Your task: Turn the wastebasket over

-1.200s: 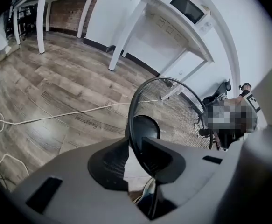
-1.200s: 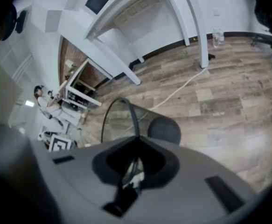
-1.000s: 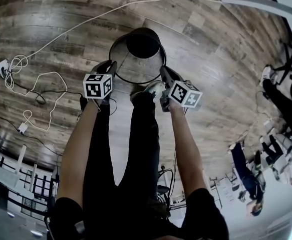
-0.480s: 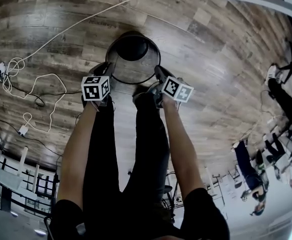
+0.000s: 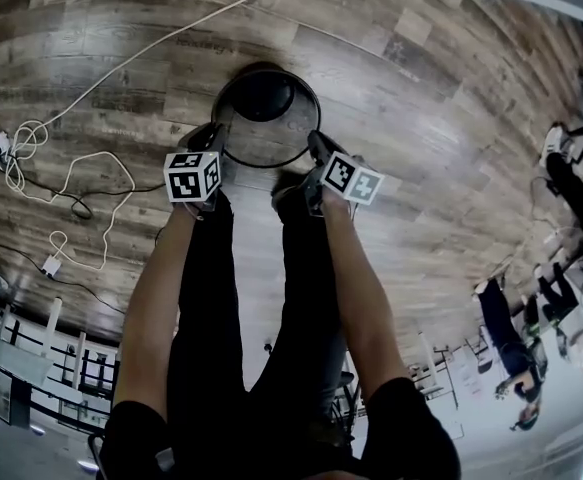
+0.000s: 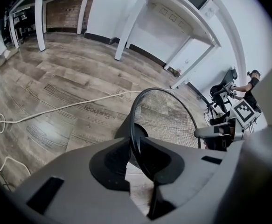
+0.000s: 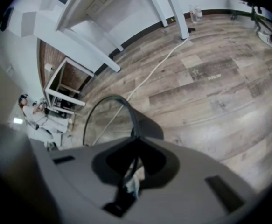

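Note:
The wastebasket [image 5: 267,134] is black wire mesh with a round rim and a dark solid base. It is on the wooden floor ahead of my feet, its open mouth facing me. My left gripper [image 5: 217,140] holds the rim's left side. In the left gripper view the rim [image 6: 135,125] runs down into that gripper [image 6: 135,161], whose jaws have drawn in onto it. My right gripper [image 5: 318,146] is shut on the rim's right side. In the right gripper view the wastebasket [image 7: 105,120] curves into the right gripper [image 7: 135,162].
A long white cable [image 5: 151,48] crosses the floor behind the basket. More cables and adapters [image 5: 31,143] lie at the left. My own legs [image 5: 261,298] stand just behind the grippers. Seated people [image 5: 506,318] are at the right. White table legs [image 6: 126,27] stand farther back.
Both grippers have sunk toward the floor with the wastebasket still held by its rim. The right gripper has rolled a little.

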`<move>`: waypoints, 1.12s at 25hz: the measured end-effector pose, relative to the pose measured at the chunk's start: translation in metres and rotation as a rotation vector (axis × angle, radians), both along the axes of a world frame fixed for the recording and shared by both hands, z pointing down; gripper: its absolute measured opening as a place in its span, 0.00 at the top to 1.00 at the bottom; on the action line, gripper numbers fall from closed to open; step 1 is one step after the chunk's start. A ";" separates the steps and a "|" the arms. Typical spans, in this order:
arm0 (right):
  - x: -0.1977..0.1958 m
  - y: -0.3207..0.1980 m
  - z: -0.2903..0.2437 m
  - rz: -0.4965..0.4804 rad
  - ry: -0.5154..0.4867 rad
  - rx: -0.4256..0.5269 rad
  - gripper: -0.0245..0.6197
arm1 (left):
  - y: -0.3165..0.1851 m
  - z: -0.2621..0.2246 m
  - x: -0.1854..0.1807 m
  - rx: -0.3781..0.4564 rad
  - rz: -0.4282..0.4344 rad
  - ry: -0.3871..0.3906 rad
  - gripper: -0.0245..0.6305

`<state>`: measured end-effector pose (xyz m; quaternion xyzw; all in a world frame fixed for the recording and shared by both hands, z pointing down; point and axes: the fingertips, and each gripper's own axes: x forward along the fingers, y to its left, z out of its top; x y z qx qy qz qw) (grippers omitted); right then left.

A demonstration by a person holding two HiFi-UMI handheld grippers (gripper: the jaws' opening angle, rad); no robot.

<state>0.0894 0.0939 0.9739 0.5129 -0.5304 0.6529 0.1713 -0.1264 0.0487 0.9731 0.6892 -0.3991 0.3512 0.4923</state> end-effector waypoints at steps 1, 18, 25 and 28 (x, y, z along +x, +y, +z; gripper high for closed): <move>-0.001 0.002 0.001 0.003 -0.001 -0.002 0.89 | 0.000 0.000 -0.001 0.007 -0.002 -0.001 0.82; -0.003 0.007 0.002 -0.059 0.085 -0.002 0.86 | 0.009 0.005 -0.010 -0.081 -0.110 0.019 0.75; 0.005 0.009 -0.028 -0.066 0.129 -0.027 0.80 | 0.011 -0.030 -0.033 -0.080 -0.162 0.006 0.73; 0.002 0.007 -0.058 -0.080 0.135 -0.023 0.80 | 0.009 -0.066 -0.039 -0.069 -0.173 0.014 0.75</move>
